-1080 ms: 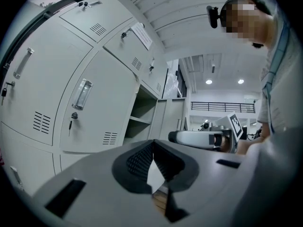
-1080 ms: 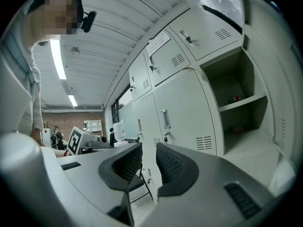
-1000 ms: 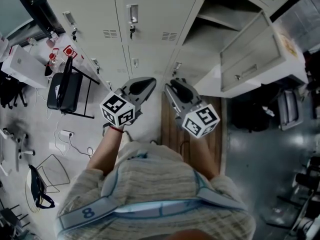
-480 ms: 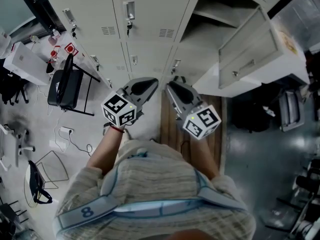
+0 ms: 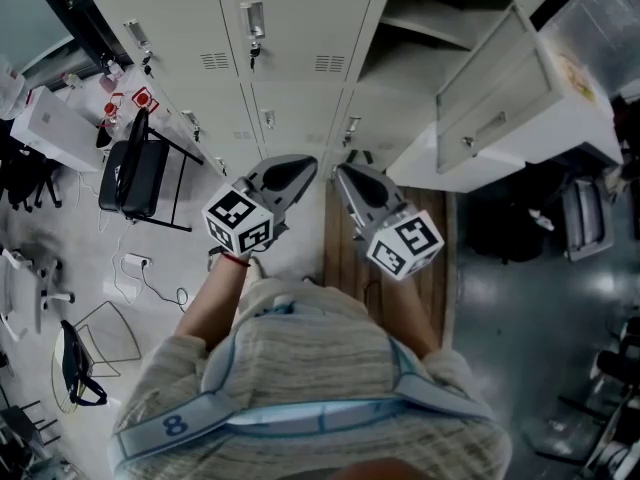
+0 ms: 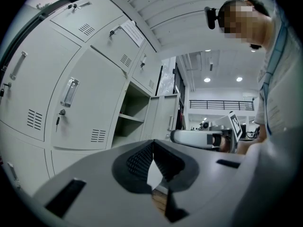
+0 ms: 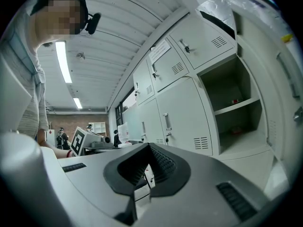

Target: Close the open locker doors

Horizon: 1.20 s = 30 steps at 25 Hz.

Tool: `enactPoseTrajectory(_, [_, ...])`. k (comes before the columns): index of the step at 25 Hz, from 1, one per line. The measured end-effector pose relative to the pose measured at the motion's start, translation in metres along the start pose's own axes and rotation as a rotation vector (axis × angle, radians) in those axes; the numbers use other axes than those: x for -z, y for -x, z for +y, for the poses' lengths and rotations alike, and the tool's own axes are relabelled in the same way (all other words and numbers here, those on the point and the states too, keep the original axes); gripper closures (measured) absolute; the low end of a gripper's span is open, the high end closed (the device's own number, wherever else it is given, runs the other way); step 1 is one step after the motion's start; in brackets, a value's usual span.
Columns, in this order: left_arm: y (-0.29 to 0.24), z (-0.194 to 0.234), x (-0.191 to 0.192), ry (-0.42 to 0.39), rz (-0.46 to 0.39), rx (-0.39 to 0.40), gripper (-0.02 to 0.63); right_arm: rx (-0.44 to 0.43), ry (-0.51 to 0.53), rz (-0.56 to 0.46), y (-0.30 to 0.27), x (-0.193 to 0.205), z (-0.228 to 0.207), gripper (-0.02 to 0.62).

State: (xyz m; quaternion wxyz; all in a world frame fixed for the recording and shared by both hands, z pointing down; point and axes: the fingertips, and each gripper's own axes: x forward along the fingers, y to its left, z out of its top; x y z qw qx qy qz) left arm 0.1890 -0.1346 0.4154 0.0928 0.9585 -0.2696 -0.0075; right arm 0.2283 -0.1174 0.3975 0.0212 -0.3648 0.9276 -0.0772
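the head view looks steeply down over the person onto the left gripper, the right gripper and the lockers close ahead. each gripper view sits low, tilted up along its jaws toward the lockers; all three share the open compartment.

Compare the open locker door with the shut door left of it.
The open door stands out, baring a shelf; the shut door lies flush. The shut door has a key in its lock; none shows on the open door. Both are pale grey metal.
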Motion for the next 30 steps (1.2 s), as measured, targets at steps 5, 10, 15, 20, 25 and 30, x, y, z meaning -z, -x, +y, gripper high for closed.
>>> enactPoseTrajectory(5, [-0.001,-0.005,0.002,0.000,0.001,0.005,0.603,0.009,0.024,0.013,0.004,0.002,0.000,0.592])
enactPoseTrajectory(10, [-0.001,-0.009,0.002,-0.001,0.006,0.008,0.603,0.008,0.032,0.011,0.006,0.002,0.003,0.592])
enactPoseTrajectory(15, [0.000,-0.011,0.003,-0.004,0.010,0.011,0.603,0.011,0.029,0.009,0.008,0.003,0.004,0.592])
enactPoseTrajectory(20, [0.001,-0.015,0.004,-0.006,0.010,0.014,0.603,0.011,0.032,0.007,0.010,0.004,0.007,0.592])
enactPoseTrajectory(25, [0.002,-0.019,0.004,-0.008,0.009,0.017,0.603,0.015,0.032,0.009,0.013,0.005,0.010,0.592])
enactPoseTrajectory(30, [0.002,-0.021,0.005,-0.008,0.006,0.020,0.603,0.015,0.031,0.009,0.016,0.006,0.011,0.592])
